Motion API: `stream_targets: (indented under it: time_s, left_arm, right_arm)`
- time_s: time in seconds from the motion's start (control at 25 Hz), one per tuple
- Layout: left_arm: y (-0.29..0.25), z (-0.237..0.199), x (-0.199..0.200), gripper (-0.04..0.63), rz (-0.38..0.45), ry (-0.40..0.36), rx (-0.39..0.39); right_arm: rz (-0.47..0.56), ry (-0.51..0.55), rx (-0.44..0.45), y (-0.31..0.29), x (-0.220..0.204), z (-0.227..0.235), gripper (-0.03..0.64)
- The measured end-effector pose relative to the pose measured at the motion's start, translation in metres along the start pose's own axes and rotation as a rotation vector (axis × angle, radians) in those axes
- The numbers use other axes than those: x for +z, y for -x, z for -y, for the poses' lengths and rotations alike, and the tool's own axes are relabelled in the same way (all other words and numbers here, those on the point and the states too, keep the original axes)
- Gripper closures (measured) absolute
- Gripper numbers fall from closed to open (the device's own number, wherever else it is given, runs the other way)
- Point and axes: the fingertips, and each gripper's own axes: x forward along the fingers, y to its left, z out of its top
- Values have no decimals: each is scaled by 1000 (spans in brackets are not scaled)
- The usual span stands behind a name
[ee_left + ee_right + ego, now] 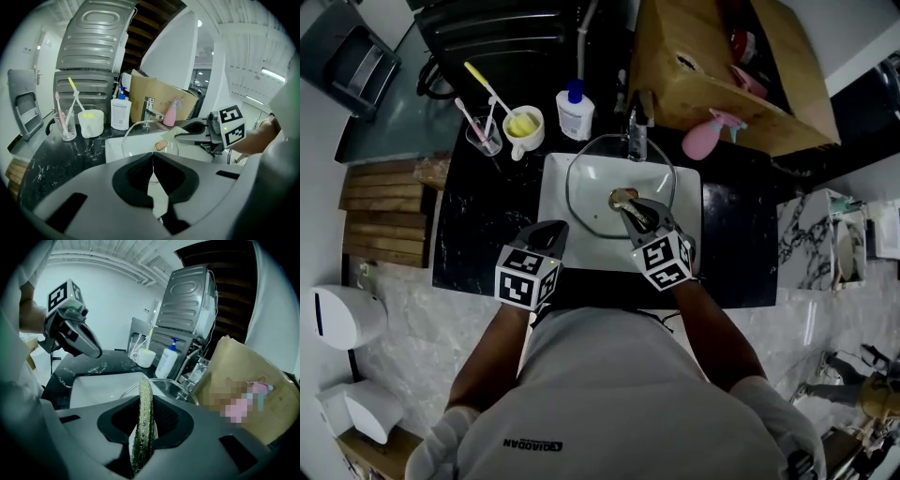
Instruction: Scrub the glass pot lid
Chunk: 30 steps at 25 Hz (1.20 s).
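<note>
A black marbled countertop (478, 234) holds a white rectangular sink (555, 202), with a chrome tap (636, 131) at its back edge. The round glass pot lid with a metal rim (592, 187) sits in the sink, and its far rim reaches past the sink's back edge by the tap. Its brownish knob (620, 196) is at the centre.

Both forearms reach forward from the bottom of the head view, and white sleeves are bunched at the elbows. The right gripper (630, 210) points into the sink, its tips just beside the knob. Its jaws are clamped on a thin green glittery scouring pad (143, 423), which the right gripper view shows edge-on, sticking out past the jaws. The left gripper (551, 232) hangs over the sink's near left corner, apart from the lid. Its jaws are pressed together with nothing between them.

Behind the sink stand a clear tumbler of toothbrushes (484, 137), a white mug with yellow contents (523, 126) and a white pump bottle with a blue top (575, 112). A pink spray bottle (705, 139) stands to the right of the tap, in front of a brown cardboard box (712, 66).

The marker cubes hide both hands in the head view. The pad is hard to pick out there, and no view shows whether it touches the glass. In each gripper view the gripper's own body cuts off the near part of the lid.
</note>
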Motion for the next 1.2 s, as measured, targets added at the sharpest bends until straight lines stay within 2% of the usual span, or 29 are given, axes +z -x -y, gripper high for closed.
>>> stream_targets:
  time_s: [0.24, 0.48, 0.64, 1.0, 1.08, 1.2]
  left_arm:
    - [-1, 9, 1, 580, -2, 13, 36]
    - [2, 16, 0, 580, 5, 27, 77]
    - [5, 17, -2, 580, 8, 42, 106]
    - [15, 14, -11, 580, 16, 88, 169]
    - [15, 14, -12, 580, 17, 98, 178]
    - [16, 15, -12, 580, 20, 103, 187]
  right_arm:
    - [-15, 10, -84, 1, -17, 76, 520]
    - [-39, 76, -94, -23, -24, 122, 521]
    - [-57, 184, -85, -44, -25, 135, 520]
    - [-83, 526, -113, -76, -35, 136, 520]
    - [-79, 595, -94, -82, -37, 128, 520]
    - [-65, 640, -43, -90, -37, 116, 520]
